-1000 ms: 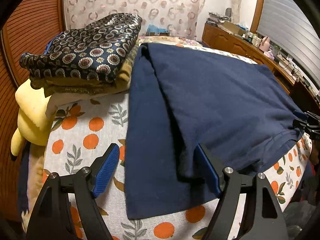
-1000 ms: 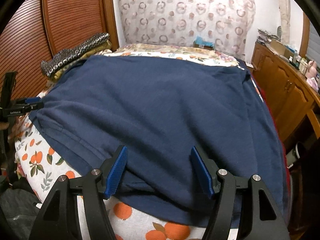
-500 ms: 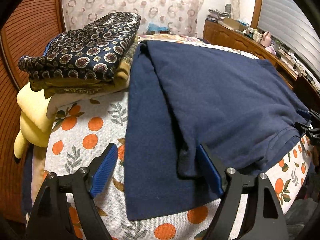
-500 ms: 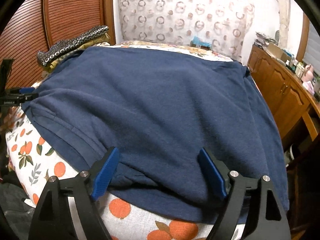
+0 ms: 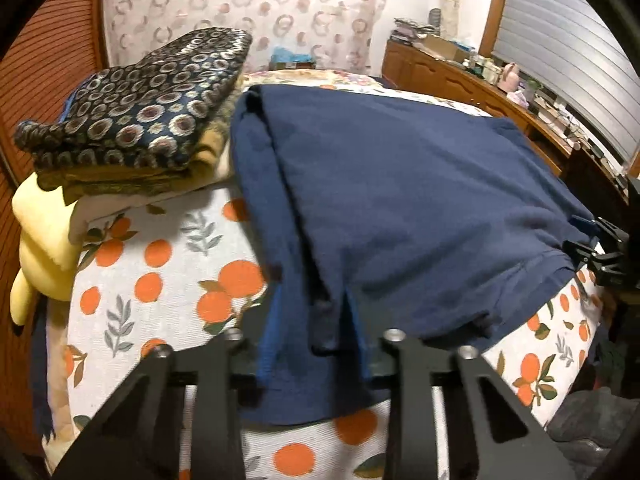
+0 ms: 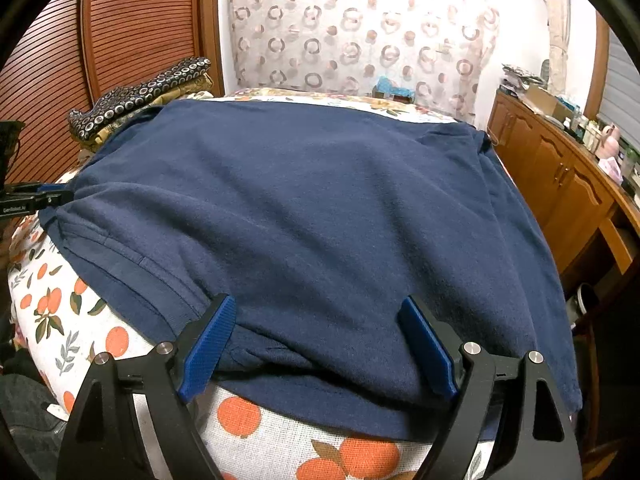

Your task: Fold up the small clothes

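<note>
A navy blue shirt (image 5: 400, 200) lies spread on a bed with an orange-print sheet (image 5: 160, 272); its left side is folded inward. My left gripper (image 5: 314, 320) is shut on the shirt's near hem at the folded edge. In the right wrist view the shirt (image 6: 320, 208) fills the bed. My right gripper (image 6: 320, 340) is open, its blue pads (image 6: 208, 344) on either side of the near hem, not clamping it. The right gripper also shows at the right edge of the left wrist view (image 5: 600, 252), and the left gripper at the left edge of the right wrist view (image 6: 32, 200).
A stack of folded clothes with a dark ring-patterned piece on top (image 5: 152, 108) sits at the bed's left rear. A yellow pillow (image 5: 44, 232) hangs at the left edge. A wooden cabinet (image 6: 560, 184) with clutter stands right. A slatted wooden wardrobe (image 6: 120, 40) is behind left.
My left gripper has closed on the shirt's near hem at the folded edge. My right gripper has moved forward over the hem and stays open.
</note>
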A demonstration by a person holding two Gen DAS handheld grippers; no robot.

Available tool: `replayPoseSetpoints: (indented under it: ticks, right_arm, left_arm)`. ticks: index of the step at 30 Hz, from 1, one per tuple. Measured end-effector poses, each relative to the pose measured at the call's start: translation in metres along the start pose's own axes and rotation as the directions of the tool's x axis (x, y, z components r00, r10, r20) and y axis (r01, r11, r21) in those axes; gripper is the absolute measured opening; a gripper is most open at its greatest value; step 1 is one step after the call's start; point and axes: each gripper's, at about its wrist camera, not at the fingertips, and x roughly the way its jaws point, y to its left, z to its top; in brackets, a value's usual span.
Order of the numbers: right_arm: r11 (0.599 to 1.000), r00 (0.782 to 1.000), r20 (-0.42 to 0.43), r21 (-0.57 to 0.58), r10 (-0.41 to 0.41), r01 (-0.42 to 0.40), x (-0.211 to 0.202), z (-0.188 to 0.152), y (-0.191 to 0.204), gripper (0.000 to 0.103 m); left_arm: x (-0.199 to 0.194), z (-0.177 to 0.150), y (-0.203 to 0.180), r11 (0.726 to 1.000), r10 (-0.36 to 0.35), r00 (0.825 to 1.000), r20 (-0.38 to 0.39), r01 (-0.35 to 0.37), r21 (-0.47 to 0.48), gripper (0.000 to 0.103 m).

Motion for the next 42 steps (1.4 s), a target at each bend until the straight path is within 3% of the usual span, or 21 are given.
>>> replayPoseSetpoints:
  ticks: [3, 9, 15, 19, 27, 38, 39, 42]
  right_arm:
    - [1.0, 1.0, 0.0, 0.0, 0.001, -0.001, 0.0, 0.0, -0.001, 0.086]
    - [1.0, 1.0, -0.005, -0.001, 0.003, -0.003, 0.0, 0.0, -0.001, 0.086]
    - [0.999, 1.0, -0.022, 0.027, 0.021, -0.02, -0.008, 0.0, -0.017, 0.086]
    - [0.998, 0.999, 0.014, 0.048, -0.035, 0.034, -0.023, -0.005, -0.035, 0.086]
    - [0.99, 0.994, 0.074, 0.121, -0.084, 0.074, -0.054, -0.017, -0.063, 0.086]
    - [0.976, 0.982, 0.128, 0.186, -0.138, 0.112, -0.076, -0.026, -0.065, 0.085]
    - [0.975, 0.982, 0.131, 0.19, -0.139, 0.113, -0.078, -0.027, -0.064, 0.085]
    - [0.974, 0.981, 0.14, 0.196, -0.138, 0.109, -0.077, -0.03, -0.061, 0.085]
  left_arm:
    - [-0.001, 0.003, -0.006, 1.0, -0.013, 1.0, 0.01, 0.013, 0.016, 0.009]
    - [-0.028, 0.022, -0.02, 0.999, -0.045, 0.992, 0.119, 0.042, 0.029, 0.008]
    - [-0.05, 0.057, -0.043, 0.989, -0.144, 0.965, 0.221, 0.133, 0.063, 0.008]
    - [-0.05, 0.081, -0.07, 0.976, -0.208, 0.946, 0.247, 0.186, 0.11, 0.008]
    - [-0.041, 0.122, -0.141, 0.934, -0.329, 0.916, 0.23, 0.28, 0.221, 0.008]
    - [-0.047, 0.165, -0.241, 0.841, -0.48, 0.859, 0.178, 0.392, 0.372, 0.008]
    - [-0.047, 0.166, -0.246, 0.838, -0.482, 0.858, 0.174, 0.394, 0.378, 0.008]
    - [-0.038, 0.161, -0.258, 0.837, -0.454, 0.88, 0.14, 0.367, 0.406, 0.008]
